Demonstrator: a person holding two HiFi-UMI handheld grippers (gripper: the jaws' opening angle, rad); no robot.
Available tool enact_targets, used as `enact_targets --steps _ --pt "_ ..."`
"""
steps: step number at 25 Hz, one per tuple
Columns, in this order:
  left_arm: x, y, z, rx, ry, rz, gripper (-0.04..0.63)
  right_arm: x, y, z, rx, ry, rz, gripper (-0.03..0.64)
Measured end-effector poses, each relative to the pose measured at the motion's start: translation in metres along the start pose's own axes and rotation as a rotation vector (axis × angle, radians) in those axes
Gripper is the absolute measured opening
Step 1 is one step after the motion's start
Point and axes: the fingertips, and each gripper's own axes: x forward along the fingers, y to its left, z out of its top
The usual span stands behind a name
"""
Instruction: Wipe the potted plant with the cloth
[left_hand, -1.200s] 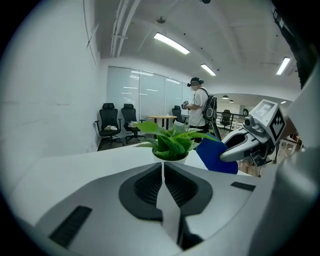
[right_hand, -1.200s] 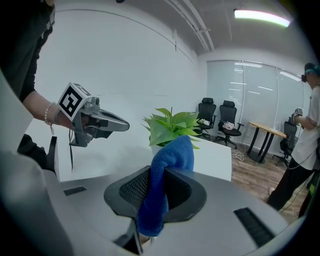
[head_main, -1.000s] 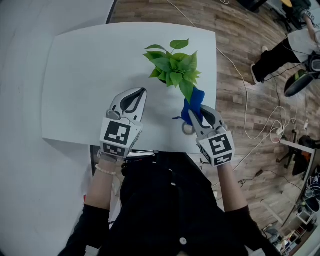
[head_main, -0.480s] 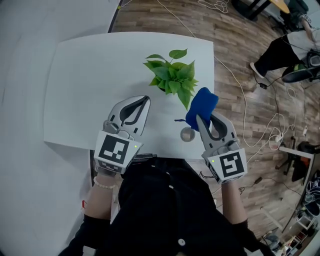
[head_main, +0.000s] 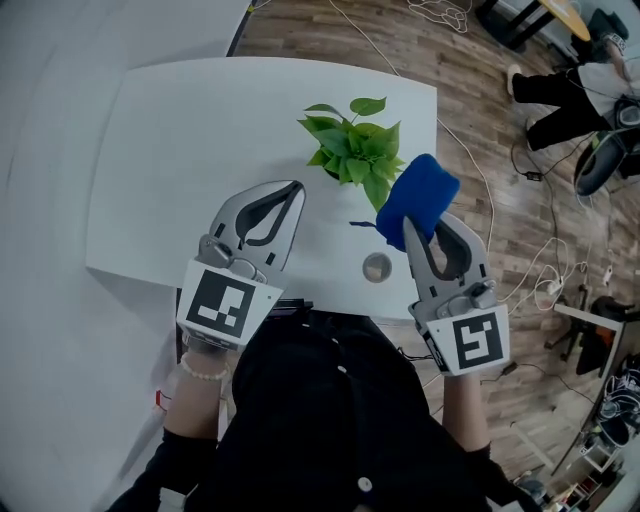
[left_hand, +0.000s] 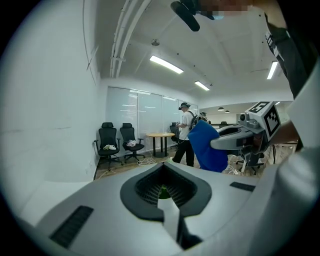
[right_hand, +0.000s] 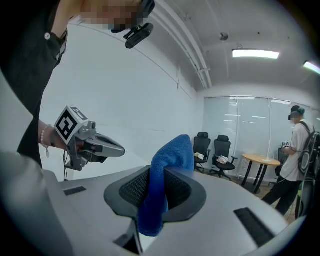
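A small green potted plant (head_main: 355, 150) stands on the white table (head_main: 170, 150), right of the middle. My right gripper (head_main: 412, 232) is shut on a blue cloth (head_main: 417, 197), held in the air just right of the plant's leaves. That cloth (right_hand: 167, 165) bulges up between the jaws in the right gripper view. My left gripper (head_main: 292, 190) is shut and empty, hanging left of the plant, near the table's front. From the left gripper view, the cloth (left_hand: 207, 147) hangs off the right gripper (left_hand: 214, 145).
A small round metal disc (head_main: 377, 267) lies on the table near its front edge. Cables (head_main: 520, 250) trail over the wooden floor to the right. A person (head_main: 575, 95) sits at the far right. Office chairs (left_hand: 117, 142) and a standing person (left_hand: 186, 135) are across the room.
Both grippers have risen toward the head camera. The blue cloth came up with the right gripper, from low beside the plant to level with its leaves.
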Motion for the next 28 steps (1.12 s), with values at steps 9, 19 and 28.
enact_targets --steps 9,19,28 --pt "-0.004 0.001 0.006 0.013 -0.015 -0.001 0.014 0.004 -0.002 0.005 -0.014 -0.016 -0.012 0.095" --pt "-0.002 0.004 0.003 0.016 -0.015 -0.009 0.014 0.004 0.005 0.001 -0.040 0.022 -0.022 0.095" --pt "0.003 -0.003 -0.002 0.021 -0.007 -0.038 0.014 0.002 0.007 -0.006 -0.025 0.034 -0.024 0.095"
